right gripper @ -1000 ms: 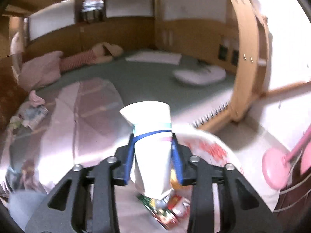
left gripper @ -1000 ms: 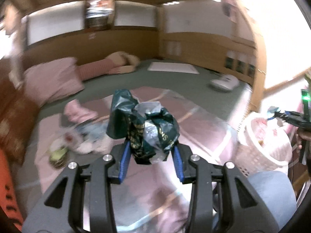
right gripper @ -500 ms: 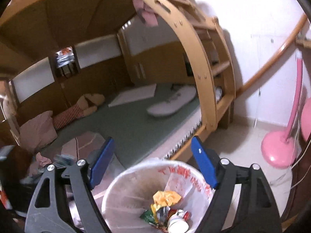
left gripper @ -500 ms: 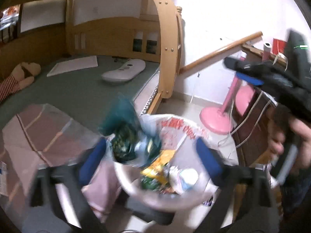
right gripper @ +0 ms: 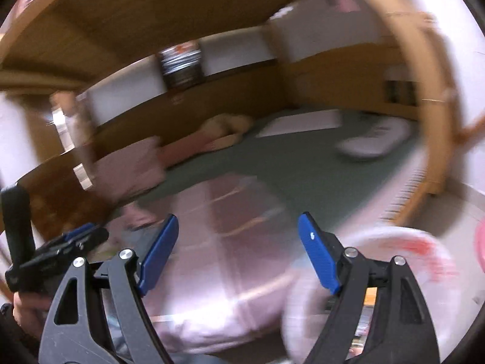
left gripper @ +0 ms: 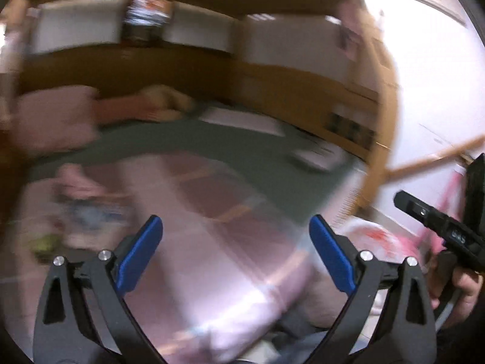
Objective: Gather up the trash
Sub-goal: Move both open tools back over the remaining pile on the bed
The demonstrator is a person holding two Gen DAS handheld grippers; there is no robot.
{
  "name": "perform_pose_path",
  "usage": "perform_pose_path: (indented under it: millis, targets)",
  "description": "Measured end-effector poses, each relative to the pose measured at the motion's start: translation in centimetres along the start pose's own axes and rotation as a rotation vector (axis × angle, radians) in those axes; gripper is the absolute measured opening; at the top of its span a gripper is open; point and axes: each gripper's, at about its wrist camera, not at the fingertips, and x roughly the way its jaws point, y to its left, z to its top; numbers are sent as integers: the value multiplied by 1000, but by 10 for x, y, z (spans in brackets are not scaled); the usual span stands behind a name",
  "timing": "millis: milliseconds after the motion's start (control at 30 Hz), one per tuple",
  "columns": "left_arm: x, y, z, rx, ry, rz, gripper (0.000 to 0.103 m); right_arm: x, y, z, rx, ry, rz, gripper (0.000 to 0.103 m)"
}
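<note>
Both tools are seen empty above a bed where trash is being collected. The left tool is spread about as wide as it goes, its blue pads standing far apart with nothing between them; its jaws have just been opening. The right tool is likewise parted wide and holds nothing, its jaws having opened within the last second and its blue pads clear of everything. The white waste basket, lined with a bag printed in red, is placed beside the bed's near edge, at the lower right of the right wrist view; coloured scraps can be made out inside it, though blur hides what they are. In the left wrist view the same basket is glimpsed at the bed's right side, just past the right pad. A pink quilt under a shiny clear sheet is spread over the near part of the bed. More litter is left on the quilt toward the bed's left side, too smeared to be named. A pink pillow and a stuffed toy are laid at the far side of the bed against its wooden wall. The hand gripping the right tool is caught at the right edge of the left wrist view.
</note>
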Motion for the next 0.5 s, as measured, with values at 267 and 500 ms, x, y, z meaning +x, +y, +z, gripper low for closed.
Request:
perform_pose_path:
  millis: [267,500]
  targets:
    - [-78,126,-24,-66,-60,432,99,98,164,-21,-233,91,204,80]
    - [-90,196,-73,-126,-82,587,99,120,179,-48,-313,167,203,80]
